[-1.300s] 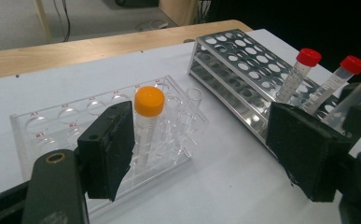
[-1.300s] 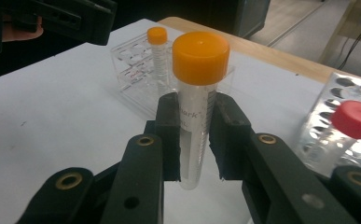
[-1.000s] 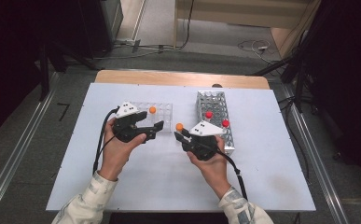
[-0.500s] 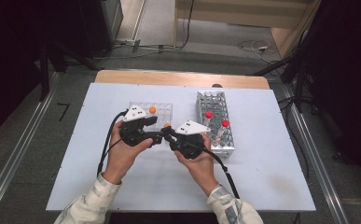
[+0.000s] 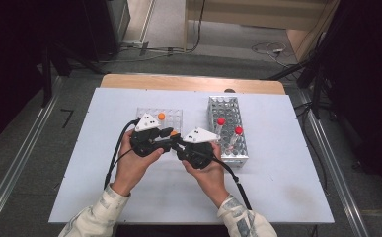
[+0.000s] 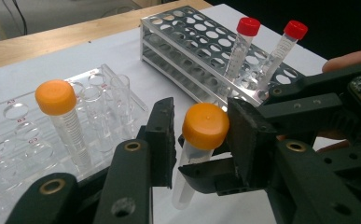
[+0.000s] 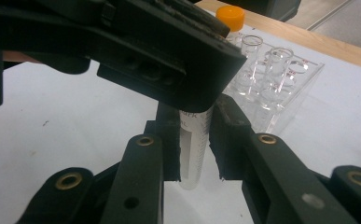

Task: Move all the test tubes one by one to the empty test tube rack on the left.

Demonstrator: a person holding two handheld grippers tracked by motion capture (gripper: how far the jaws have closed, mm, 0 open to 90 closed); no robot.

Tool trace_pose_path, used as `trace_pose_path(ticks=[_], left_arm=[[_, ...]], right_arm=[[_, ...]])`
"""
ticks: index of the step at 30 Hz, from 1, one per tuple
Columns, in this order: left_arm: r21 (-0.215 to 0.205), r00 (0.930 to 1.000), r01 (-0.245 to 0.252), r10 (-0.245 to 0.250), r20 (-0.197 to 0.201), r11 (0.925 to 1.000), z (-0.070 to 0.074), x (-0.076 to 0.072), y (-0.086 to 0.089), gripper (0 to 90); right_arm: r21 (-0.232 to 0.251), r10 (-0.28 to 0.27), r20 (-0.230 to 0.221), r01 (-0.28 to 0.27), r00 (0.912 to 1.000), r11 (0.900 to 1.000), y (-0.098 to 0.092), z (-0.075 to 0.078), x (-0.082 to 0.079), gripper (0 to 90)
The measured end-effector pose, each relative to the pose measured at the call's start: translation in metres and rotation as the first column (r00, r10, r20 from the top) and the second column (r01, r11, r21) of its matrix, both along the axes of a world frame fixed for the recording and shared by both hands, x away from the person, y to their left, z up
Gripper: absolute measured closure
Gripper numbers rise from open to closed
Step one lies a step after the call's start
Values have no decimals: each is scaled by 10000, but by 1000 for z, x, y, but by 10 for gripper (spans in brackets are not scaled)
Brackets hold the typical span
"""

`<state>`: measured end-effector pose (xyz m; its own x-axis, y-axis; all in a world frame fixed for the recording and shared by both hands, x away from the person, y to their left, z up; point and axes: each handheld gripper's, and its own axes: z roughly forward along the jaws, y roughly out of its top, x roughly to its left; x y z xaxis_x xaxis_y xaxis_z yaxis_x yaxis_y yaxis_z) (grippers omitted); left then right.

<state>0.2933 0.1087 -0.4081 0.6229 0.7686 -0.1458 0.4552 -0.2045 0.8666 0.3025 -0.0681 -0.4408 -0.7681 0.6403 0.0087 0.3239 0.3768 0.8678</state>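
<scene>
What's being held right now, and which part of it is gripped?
The right gripper clamps the orange-capped tube around its clear body. The left gripper, whose jaws have just been closing, brackets the tube's cap; contact there cannot be told.

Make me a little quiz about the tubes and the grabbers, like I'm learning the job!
1. How many red-capped tubes stand in the metal rack?
2. True or false: the right gripper grips the held orange-capped tube by its body.
3. What sits between the left gripper's jaws? A) the held tube's orange cap B) a red cap C) nothing
Key: 1. two; 2. true; 3. A, and those jaws have just been closing.
</scene>
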Motion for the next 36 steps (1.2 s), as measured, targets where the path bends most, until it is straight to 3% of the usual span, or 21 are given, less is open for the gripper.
trace_pose_path(ticks=[10,17,21,36], left_arm=[[117,10000,3,-4,54,9999,0,0,-1,707],[1,9998,-126,126,149,9999,3,0,3,708],[-78,9996,-187,189,205,9998,6,-1,5,708],[-200,9977,-644,649,217,9977,14,3,20,708]], right_arm=[[-12,25,15,-25,10000,10000,-1,1,-1,710],[11,158,-394,-157,9991,9999,-1,-1,-2,374],[-45,290,-420,-292,9987,9996,-4,1,-6,270],[-59,209,-193,-210,9996,9998,-41,12,-27,237]])
